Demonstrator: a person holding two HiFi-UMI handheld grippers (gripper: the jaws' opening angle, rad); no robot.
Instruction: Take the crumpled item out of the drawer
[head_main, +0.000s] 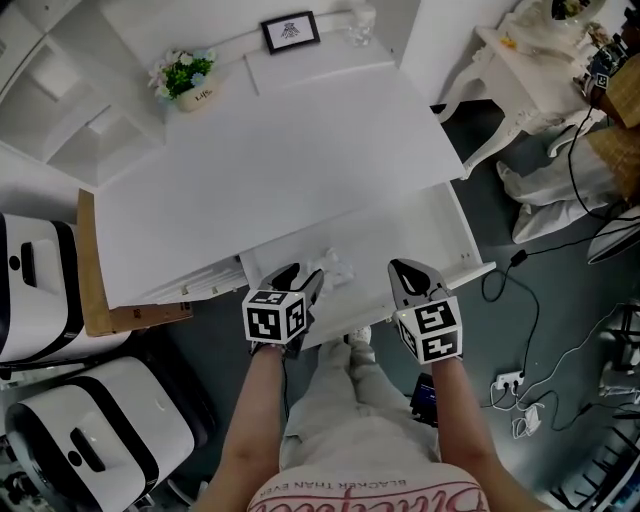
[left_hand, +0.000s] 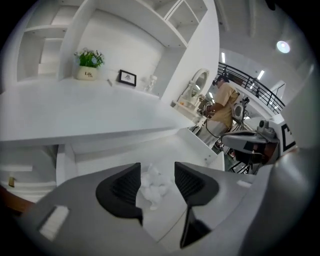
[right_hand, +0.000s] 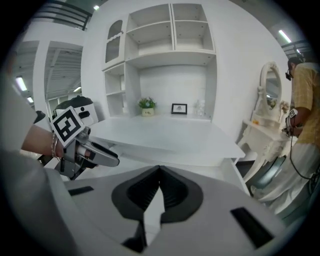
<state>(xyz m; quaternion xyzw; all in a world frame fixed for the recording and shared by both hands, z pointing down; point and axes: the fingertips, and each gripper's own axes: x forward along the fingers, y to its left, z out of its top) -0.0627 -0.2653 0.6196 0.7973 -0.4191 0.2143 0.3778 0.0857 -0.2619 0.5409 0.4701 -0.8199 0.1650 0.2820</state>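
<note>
left gripper (left_hand: 156, 172) has its jaws apart and isn't holding anything, the crumpled white wad (left_hand: 151, 184) shows in the gap, lying in the open drawer (head_main: 405, 232) under the bench (head_main: 300, 150). right gripper (right_hand: 159, 172) is pinched together, empty

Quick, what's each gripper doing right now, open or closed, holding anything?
Left gripper: open, crumpled item in line between its fingers, not gripped.
Right gripper: closed, holding nothing.
</note>
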